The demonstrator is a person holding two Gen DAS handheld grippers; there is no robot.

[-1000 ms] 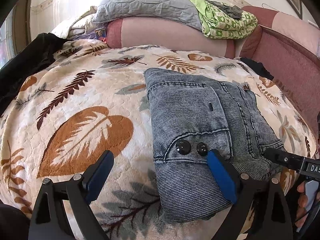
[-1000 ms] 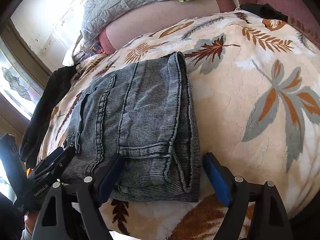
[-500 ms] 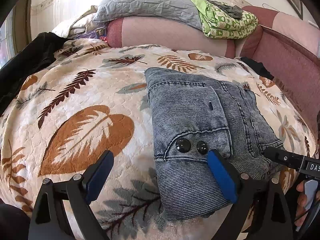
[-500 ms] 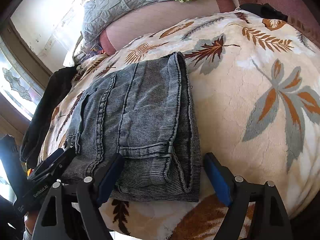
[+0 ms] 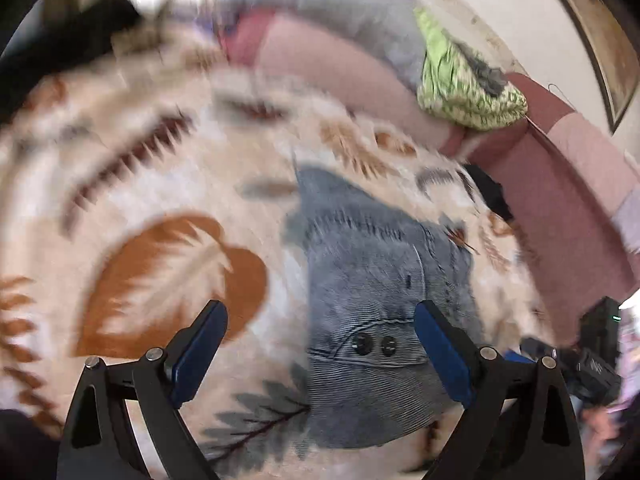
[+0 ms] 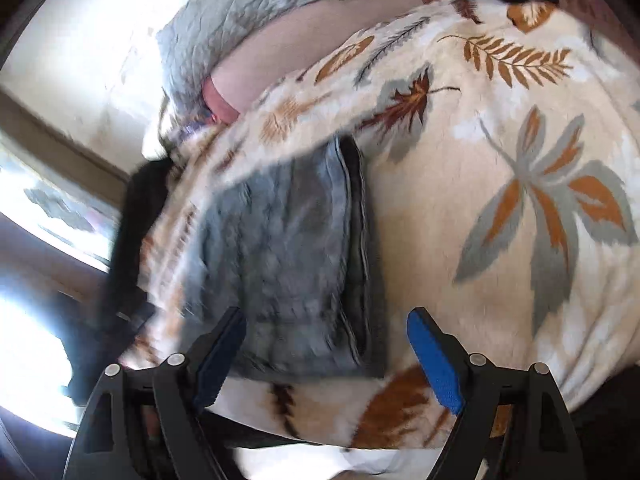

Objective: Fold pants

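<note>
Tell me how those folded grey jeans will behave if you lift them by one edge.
The jeans are soft denim stacked in layers, visible at the side edge, so they would probably droop and unfold rather than stay flat. The thick stack suggests fair weight for its size. On the fluffy leaf blanket they would likely drag, not slide.

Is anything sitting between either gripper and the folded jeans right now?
Nothing visible does. The folded jeans lie bare on the leaf-print blanket, directly ahead of the open left gripper and open right gripper. Both views are motion-blurred, so small items could be missed.
</note>
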